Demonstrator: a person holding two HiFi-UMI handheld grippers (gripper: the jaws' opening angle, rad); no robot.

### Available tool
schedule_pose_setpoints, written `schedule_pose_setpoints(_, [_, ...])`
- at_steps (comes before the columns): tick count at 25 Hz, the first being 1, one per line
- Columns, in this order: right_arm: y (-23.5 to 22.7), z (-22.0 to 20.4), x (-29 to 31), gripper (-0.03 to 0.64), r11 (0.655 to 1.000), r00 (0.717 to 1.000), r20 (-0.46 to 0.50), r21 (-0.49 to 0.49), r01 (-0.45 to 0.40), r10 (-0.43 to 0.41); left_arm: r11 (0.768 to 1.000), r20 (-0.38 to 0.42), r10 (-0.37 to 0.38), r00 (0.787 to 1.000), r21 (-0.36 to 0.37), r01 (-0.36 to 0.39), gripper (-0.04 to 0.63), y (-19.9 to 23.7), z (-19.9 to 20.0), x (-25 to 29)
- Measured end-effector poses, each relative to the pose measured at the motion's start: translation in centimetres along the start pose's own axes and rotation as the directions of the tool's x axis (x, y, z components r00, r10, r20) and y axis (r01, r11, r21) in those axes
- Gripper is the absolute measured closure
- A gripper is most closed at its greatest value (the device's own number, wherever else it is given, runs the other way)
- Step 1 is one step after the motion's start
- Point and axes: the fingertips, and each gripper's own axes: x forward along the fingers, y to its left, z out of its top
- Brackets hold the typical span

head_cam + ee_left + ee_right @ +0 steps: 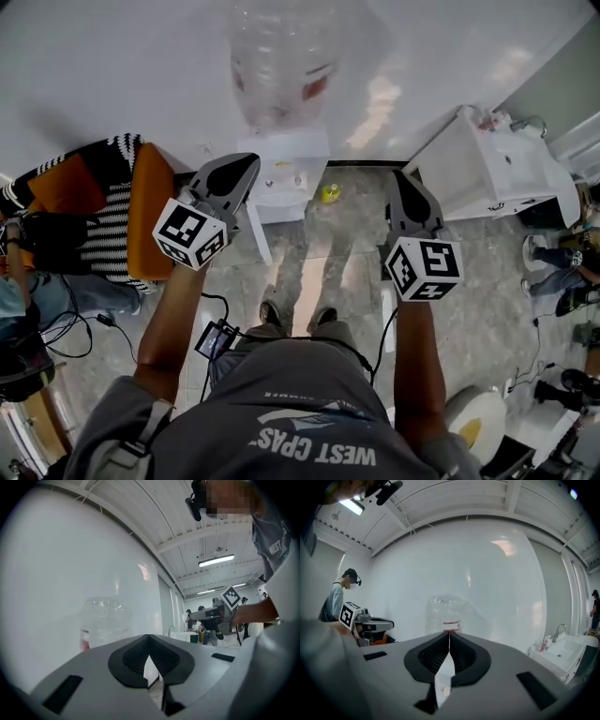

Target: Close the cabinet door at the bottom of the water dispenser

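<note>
Currently both tools are clenched and empty: the left gripper [246, 167] has its jaws closed together with nothing between them, and the right gripper [401, 180] shows the same in its own view. Both are held about level, well above the floor, on either side of the water dispenser [286, 159], which stands against the wall with a clear bottle [281, 56] on top. The cabinet door [255, 230] at its base appears to stand open, swung out toward the person, just below the left gripper. Neither gripper touches it.

Risks noted:
- Closed jaws can only push. Contact near the hinge side would likely move the door little; a glancing contact could slide off the smooth panel.
- A hard shove may rock the dispenser, top-heavy under that bottle, or make the door bounce back open.
- A small yellow object [330, 193] lies on the floor just beside the base; whether it lies in the door's swing cannot be told from here.
- Cables [216, 305] trail beside the person's feet; crouching or stepping in to reach the low door could snag them.
</note>
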Motion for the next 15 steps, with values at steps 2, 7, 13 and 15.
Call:
schedule_pose_setpoints(2, [0.0,-0.2,0.8,0.588,1.0,1.0,-0.005,-0.001,-0.005,0.005,1.0,-0.01,0.001,1.0,-0.006,-0.001,0.581,0.5,-0.6,0.2])
schedule_pose_setpoints(7, [-0.8,-1.5,3.3,0.589,1.0,1.0,-0.017,0.019,-0.022,0.022,1.0,-0.05,0.024,0.998,-0.011,-0.024,0.581,1.7,-2.4,0.8])
schedule_pose_setpoints(13, [-1.6,-6.1,7.4,0.588,0.996,0.995,-0.082,0.061,-0.059,0.064,0.996,-0.129,0.066,0.989,-0.048,-0.073,0.581,3.6,-6.5,1.3])
schedule_pose_setpoints(15, [-1.7,-7.9,8.6,0.588,0.995,0.991,-0.11,0.074,-0.07,0.077,0.995,-0.168,0.076,0.983,-0.057,-0.086,0.581,4.1,-8.4,1.4])
